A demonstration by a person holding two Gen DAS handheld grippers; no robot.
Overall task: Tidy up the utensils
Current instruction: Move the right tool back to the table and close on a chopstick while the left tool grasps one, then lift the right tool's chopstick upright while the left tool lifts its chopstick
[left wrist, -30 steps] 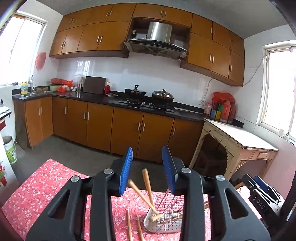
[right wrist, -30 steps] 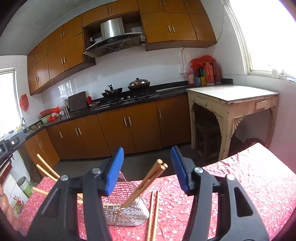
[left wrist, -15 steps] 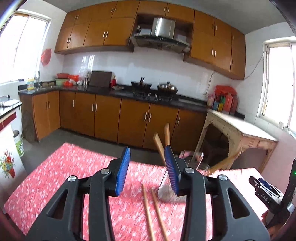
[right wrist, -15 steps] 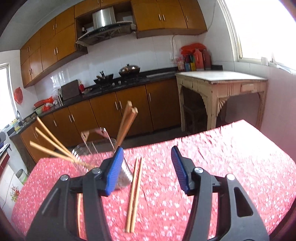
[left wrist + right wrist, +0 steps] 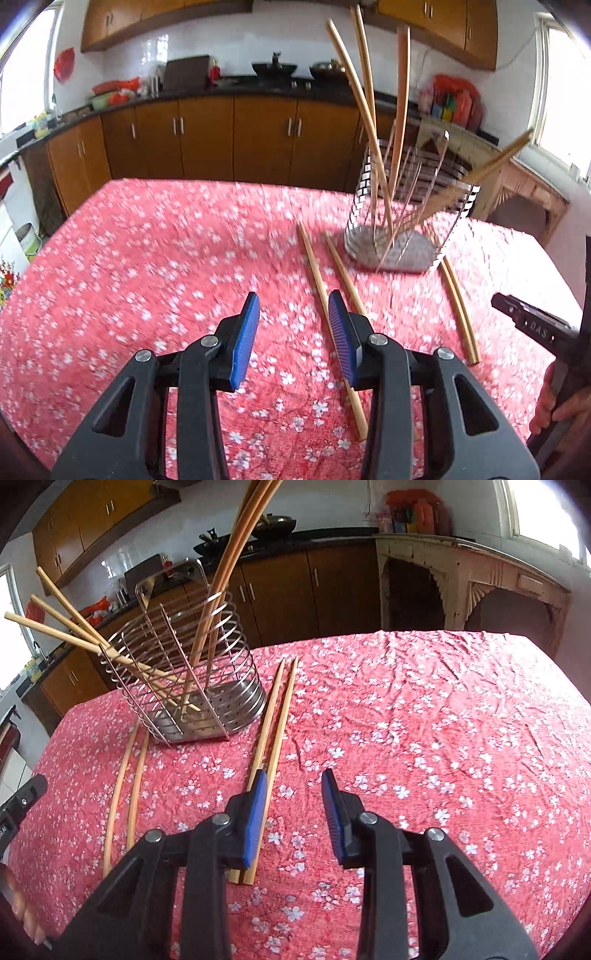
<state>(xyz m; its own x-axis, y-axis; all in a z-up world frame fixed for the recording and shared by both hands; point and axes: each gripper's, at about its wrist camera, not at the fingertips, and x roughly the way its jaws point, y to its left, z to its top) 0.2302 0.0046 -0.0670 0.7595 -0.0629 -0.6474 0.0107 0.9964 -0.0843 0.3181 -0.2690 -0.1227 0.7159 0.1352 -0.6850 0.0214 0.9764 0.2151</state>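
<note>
Compared with half a second ago, both views are tipped further down, so that the red floral-print tablecloth [image 5: 155, 258] covering the worktop now fills most of each picture, and the kitchen cabinets are pushed to the upper edge.

In the left wrist view, the left hand-held gripper [image 5: 293, 334] is seen over the cloth with its blue pads set wide apart and nothing between them. Earlier its right finger overlapped the holder; now the holder is seen farther ahead and to the right. A pair of loose wooden chopsticks [image 5: 332, 314] lies on the cloth just ahead, its near end passing behind the right pad. Further right, the steel wire utensil holder [image 5: 402, 210] stands on the cloth with several wooden chopsticks leaning out of it. To the right of the holder a second pair of wooden chopsticks [image 5: 458, 306] lies flat. The view is smeared by motion blur.

In the right wrist view, that left-hand pair of chopsticks [image 5: 127, 790] is seen at the left, lying on the cloth near the holder's base. The wire holder [image 5: 184, 672] is seen nearer and larger than before, with three sticks fanned to the left and two rising steeply. Just right of its base the other pair [image 5: 273, 731] lies side by side, running towards the camera and partly hidden behind the left pad. The right hand-held gripper [image 5: 293, 810] is held wide and empty, above the cloth to the right of that pair.
</note>
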